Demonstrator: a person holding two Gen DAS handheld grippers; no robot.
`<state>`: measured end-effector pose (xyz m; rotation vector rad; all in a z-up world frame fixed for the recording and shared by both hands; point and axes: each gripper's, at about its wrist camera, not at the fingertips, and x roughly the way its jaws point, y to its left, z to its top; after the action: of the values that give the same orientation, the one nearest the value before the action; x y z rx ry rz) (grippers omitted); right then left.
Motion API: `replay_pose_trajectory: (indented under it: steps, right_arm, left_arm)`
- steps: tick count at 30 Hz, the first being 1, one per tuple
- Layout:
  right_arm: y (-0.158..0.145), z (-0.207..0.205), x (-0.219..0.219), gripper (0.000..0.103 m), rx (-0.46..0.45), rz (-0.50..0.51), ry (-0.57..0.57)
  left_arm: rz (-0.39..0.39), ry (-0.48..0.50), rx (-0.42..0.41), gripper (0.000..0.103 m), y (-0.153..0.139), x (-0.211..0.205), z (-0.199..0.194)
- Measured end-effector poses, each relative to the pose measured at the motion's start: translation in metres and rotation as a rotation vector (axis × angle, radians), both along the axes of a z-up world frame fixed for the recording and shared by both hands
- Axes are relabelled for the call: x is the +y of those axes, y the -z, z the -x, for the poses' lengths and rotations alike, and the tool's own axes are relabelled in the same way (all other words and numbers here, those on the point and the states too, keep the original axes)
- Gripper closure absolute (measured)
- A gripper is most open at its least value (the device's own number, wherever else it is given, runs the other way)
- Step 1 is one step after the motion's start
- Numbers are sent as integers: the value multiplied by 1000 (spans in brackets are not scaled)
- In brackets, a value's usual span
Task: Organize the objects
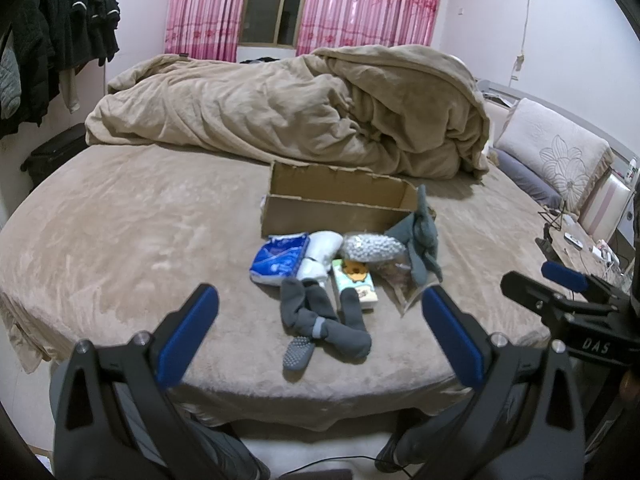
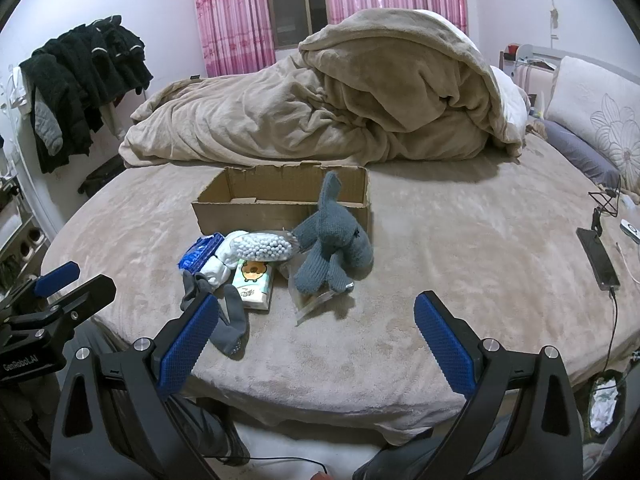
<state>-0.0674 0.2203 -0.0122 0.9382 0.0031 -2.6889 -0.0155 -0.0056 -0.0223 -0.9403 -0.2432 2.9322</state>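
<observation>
So the stuff to sort is all bunched in one little pile on the bed (image 2: 440, 240), right in front of the cardboard box (image 2: 280, 204). Closest to the edge are the grey socks (image 1: 320, 320), lying with their long axis running roughly away from the grippers toward the box, toes pointing back at the person. They sit dead ahead of the left gripper (image 1: 320, 332), framed between its two blue pads, and off to the left of the right gripper (image 2: 316, 336). So my guess is the left one is better lined up for them.

Behind the socks: a tissue pack (image 2: 254, 284) with a cartoon face, a white rolled thing (image 2: 222, 260) (socks maybe, can't say for sure), a blue packet (image 2: 200, 254), and a clear bag of cotton swabs (image 2: 264, 246). The knitted grey toy (image 2: 334, 244) stands propped against the box's front wall, touching it, more toward the right gripper's side, with a clear plastic bag (image 2: 316, 300) under it.

Both grippers are spread wide, holding nothing, hovering short of the bed edge.

The box looks basically bare inside, though I can only see part of its floor. Nothing from the pile is in it yet.

A phone (image 2: 598, 256) on a cable lies well off to the right.
</observation>
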Motion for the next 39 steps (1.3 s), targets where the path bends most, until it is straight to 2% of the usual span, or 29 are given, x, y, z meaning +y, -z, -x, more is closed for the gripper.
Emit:
replay_pose_trajectory:
  steps: [26,32,39]
  right_arm:
    - [5,4,-3,3,-11,0,-5]
    - [5,17,-5,3,-10,-17,-8]
    - [17,48,-4,3,-16,-43,-9]
  left_arm:
    - [7,6,-16,1,2,8,9]
    - [-2,9,-51,1,16,6,27]
    - [8,16,-111,1,48,8,55]
